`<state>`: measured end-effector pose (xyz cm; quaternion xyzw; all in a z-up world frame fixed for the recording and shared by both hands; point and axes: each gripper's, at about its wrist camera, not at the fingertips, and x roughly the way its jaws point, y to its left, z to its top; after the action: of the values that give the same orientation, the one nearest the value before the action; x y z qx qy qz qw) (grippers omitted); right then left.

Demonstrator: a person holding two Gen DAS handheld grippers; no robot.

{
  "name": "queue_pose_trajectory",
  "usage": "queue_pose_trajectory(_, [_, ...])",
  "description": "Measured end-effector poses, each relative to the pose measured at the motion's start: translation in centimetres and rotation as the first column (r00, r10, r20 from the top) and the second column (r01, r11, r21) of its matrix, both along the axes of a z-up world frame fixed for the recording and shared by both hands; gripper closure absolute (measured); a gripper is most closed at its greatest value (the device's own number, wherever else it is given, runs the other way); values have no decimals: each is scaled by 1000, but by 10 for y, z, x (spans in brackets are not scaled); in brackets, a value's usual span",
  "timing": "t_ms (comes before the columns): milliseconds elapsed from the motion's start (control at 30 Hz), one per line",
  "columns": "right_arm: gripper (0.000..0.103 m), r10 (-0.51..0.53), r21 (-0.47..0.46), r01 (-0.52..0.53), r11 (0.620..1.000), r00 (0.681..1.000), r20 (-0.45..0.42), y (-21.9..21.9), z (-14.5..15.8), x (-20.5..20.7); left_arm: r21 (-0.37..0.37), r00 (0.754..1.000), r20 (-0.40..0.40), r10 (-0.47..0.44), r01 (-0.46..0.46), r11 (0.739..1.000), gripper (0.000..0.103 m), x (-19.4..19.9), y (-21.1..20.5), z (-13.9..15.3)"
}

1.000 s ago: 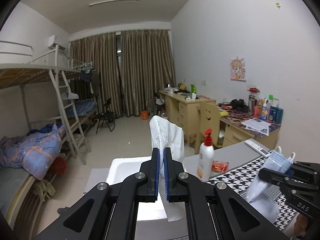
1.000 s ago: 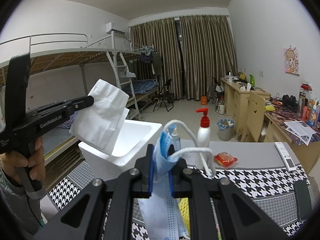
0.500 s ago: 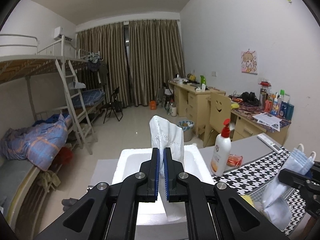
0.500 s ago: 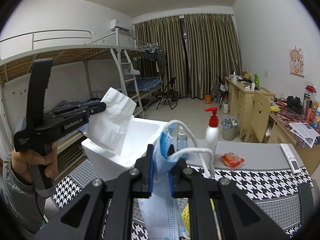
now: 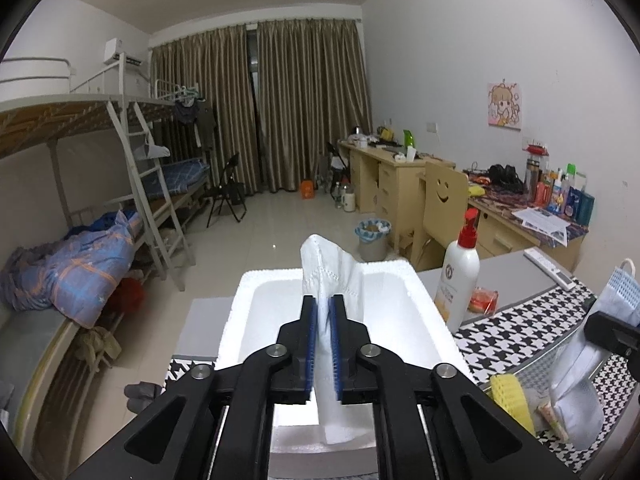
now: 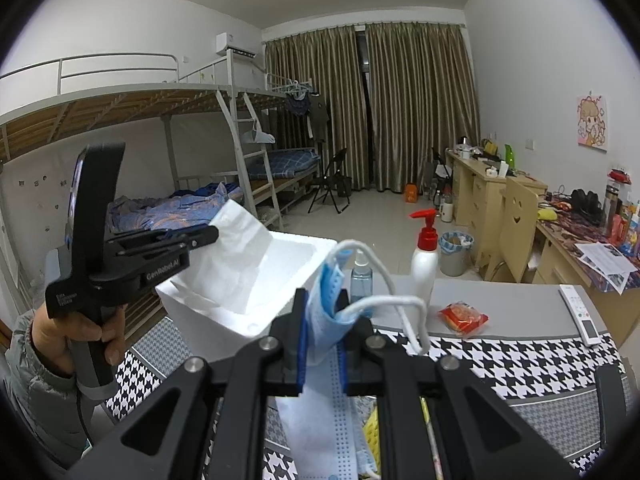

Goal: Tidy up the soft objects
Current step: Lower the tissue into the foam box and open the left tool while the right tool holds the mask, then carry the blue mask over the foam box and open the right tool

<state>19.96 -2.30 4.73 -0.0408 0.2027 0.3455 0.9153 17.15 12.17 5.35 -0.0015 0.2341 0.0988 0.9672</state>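
My left gripper [image 5: 324, 300] hangs over the white foam box [image 5: 400, 268] with a folded white tissue [image 5: 332, 276] standing between its blue pads. Its jaws are opening, and the pads still touch the tissue. In the right wrist view a hand holds the left gripper [image 6: 212, 234], and the tissue [image 6: 236, 256] dips into the foam box [image 6: 316, 248]. My right gripper [image 6: 322, 300] is shut on a blue face mask [image 6: 324, 320], whose white ear loops arch over it. In the left wrist view the right gripper [image 5: 600, 324] and mask [image 5: 622, 292] sit at the right edge.
A white pump bottle [image 6: 424, 264], a small spray bottle [image 6: 362, 280], a red packet [image 6: 464, 316] and a remote [image 6: 580, 312] lie on the grey table behind the houndstooth cloth [image 6: 520, 360]. A yellow object [image 5: 510, 396] lies near the mask. Bunk beds stand to the left.
My left gripper has moved forward and down over the foam box, lowering the tissue into it, and its pads stand slightly wider. The right gripper keeps its hold on the mask.
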Motion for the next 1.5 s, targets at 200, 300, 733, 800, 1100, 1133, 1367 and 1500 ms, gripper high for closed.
queue_pose_trajectory(200, [88,-6,-3,6,1000,1000,-14,2,2,5,-9,1000,13,19,-19,1000,34,-6,8,-1])
queue_pose_trajectory(300, [87,-17,-5,17,1000,999,-27,3,5,9,-8,999,27,36,-36,999,21,-10,9,0])
queue_pose_trajectory(733, [87,18,14,-18,1000,1000,-21,12,22,6,6,993,95,73,-74,997,1,-43,10,12])
queue_pose_trajectory(800, [88,34,19,-33,999,999,-20,14,23,6,2,992,101,81,-81,997,1,-48,13,14])
queue_pose_trajectory(1100, [87,68,6,-68,998,998,6,31,27,5,-9,988,109,105,-105,994,1,-65,22,10])
queue_pose_trajectory(1133, [87,74,3,-74,997,997,7,34,27,4,-12,988,109,107,-106,994,1,-66,23,9])
queue_pose_trajectory(1367, [87,112,-16,-112,994,993,20,49,25,4,-7,986,111,126,-127,992,1,-80,28,4])
queue_pose_trajectory(1500, [87,129,-25,-128,991,992,15,59,24,8,-9,986,109,129,-129,992,1,-86,31,0])
